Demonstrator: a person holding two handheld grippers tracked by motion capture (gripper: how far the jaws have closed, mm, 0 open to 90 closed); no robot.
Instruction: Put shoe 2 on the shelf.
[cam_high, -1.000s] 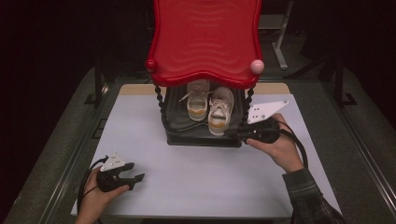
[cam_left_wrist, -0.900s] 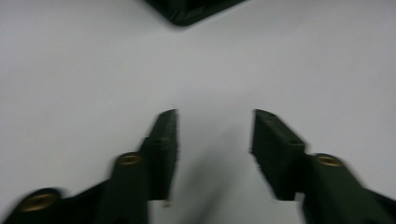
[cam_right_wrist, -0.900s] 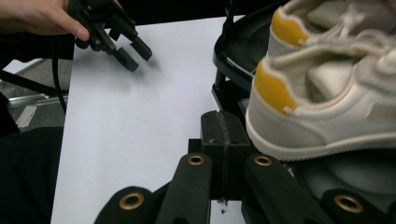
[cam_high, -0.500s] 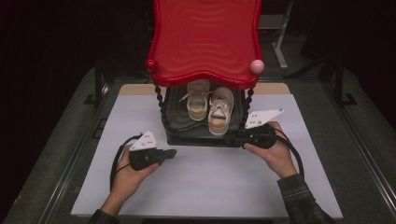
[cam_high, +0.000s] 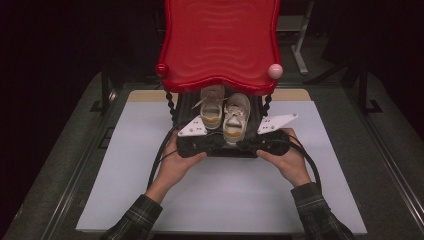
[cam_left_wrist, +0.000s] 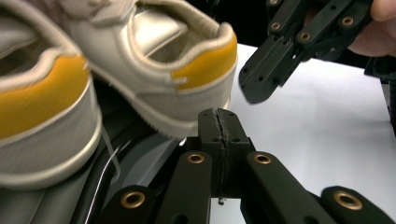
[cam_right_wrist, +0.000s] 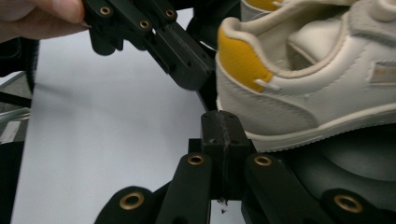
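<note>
tabletop carries a white mat, and on it stands a small red-topped rack with a dark lower shelf. a pair of cream shoes with yellow heel patches sits on that shelf, heels toward the person: left shoe, right shoe, side by side and touching or nearly so. both forearms come in from the near edge, plaid sleeves, elbows low, hands cupped around the tool bodies and meeting at the shelf front, just under the heels. left tongs point inward toward the right tongs; tips close to each other, heel of the right shoe just above them. left tongs clenched on nothing, jaws pressed flat together in the left gripper view, having just closed; no shoe between them. right tongs likewise clenched empty, tip against or just below the sole edge. judgement: step in hand is taking a shoe off the shelf. to do it well, release the jaws first, straddle the heel collar at the yellow patch, pinch firmly, then draw straight back so the top clears.
</note>
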